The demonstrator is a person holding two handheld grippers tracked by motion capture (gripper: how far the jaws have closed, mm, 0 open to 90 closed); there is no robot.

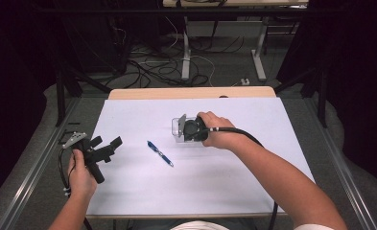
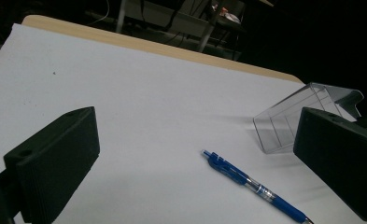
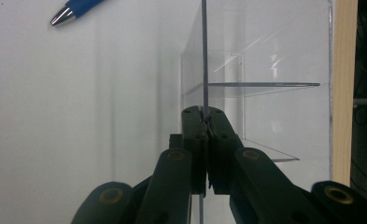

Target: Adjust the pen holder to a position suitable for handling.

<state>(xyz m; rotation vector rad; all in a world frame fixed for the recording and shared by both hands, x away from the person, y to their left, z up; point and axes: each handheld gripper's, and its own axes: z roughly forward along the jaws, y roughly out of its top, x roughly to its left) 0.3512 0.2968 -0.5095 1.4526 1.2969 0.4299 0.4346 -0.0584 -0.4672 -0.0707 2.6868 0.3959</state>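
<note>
Closest to the lens in the right gripper view: right gripper (image 3: 204, 122), jaws pinched tight on the thin wall of one clear plastic organizer (image 3: 265, 84). Two inner dividers seen there through the plastic, plus the silver tip of one blue pen (image 3: 76, 9) at upper left. Not visible there but plain from the high view: right hand (image 1: 215, 132) wrapped around the gripper near the middle of the white table (image 1: 253, 115), organizer (image 1: 178, 128) at its left side, pen (image 1: 159, 153) lying apart from it, toward the person. Left gripper (image 1: 105, 149) held in the left hand (image 1: 80, 175) at the table's left edge, jaws spread wide, nothing between them. Left gripper view: both black jaws well apart, whole pen (image 2: 258, 188) flat on the white surface, organizer (image 2: 302, 116) tilted beyond it. Count: two grippers, one pen, one organizer.
</note>
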